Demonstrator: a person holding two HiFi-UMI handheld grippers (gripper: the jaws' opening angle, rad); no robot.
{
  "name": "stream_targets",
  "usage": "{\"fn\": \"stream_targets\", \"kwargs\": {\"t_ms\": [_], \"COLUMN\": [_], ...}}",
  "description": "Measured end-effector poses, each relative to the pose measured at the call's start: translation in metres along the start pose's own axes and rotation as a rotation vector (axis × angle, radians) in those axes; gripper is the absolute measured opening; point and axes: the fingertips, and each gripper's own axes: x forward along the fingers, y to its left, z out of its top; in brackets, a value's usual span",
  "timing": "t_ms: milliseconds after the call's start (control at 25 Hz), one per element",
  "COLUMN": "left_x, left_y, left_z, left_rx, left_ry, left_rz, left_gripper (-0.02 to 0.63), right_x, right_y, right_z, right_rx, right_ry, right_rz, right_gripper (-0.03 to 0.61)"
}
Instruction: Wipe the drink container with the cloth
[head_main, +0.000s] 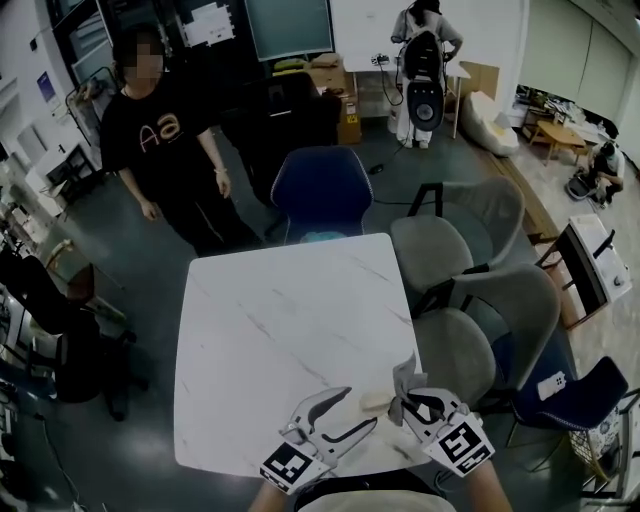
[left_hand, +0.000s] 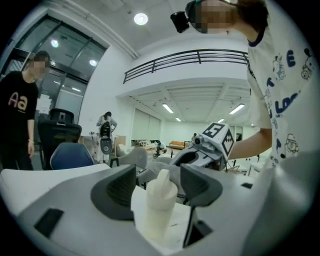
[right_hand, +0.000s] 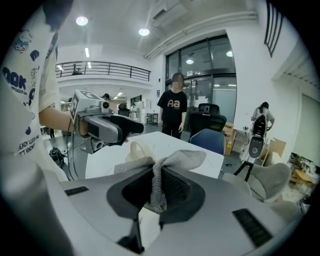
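My left gripper (head_main: 361, 407) gapes wide, drink container (left_hand: 159, 205) between its jaws at twelve o'clock, ungripped; light, slick, I judge; take mid-body; right gripper (right_hand: 159, 192) pinches limp cloth (right_hand: 185, 159).

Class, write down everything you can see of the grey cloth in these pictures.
The cloth is grey, with a coarse knitted or woven look, soft and crumpled. The right hand-held gripper pinches a narrow fold of it between shut jaws. The rest flares out beyond them in loose flaps. It sits over the near right corner of the white table. One flap reaches the cream drink container, though actual contact cannot be told.
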Motion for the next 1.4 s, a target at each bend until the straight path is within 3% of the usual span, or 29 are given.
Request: {"fn": "stream_targets", "kwargs": {"t_ms": [400, 600, 800, 1400], "left_x": [-0.028, -0.038, -0.04, -0.029], "left_y": [0.036, 0.046, 0.042, 0.033], "left_z": [0.031, 0.039, 0.039, 0.029], "left_rx": [-0.051, -0.025, -0.029, -0.068], "left_ry": [-0.119, -0.143, -0.15, -0.143], "left_rz": [0.337, 0.496, 0.523, 0.492], "left_gripper": [0.275, 0.262, 0.256, 0.255], "right_x": [-0.014, -0.018, -0.017, -0.022], "right_y": [-0.029, -0.029, -0.022, -0.028], "right_z": [0.037, 0.052, 0.057, 0.047], "right_rx": [0.157, 0.185, 0.18, 0.223], "right_ry": [-0.197, -0.256, -0.274, -0.265], "right_rz": [-0.279, -0.32, -0.328, -0.387], "right_gripper": [0.044, 0.044, 0.044, 0.044]}}
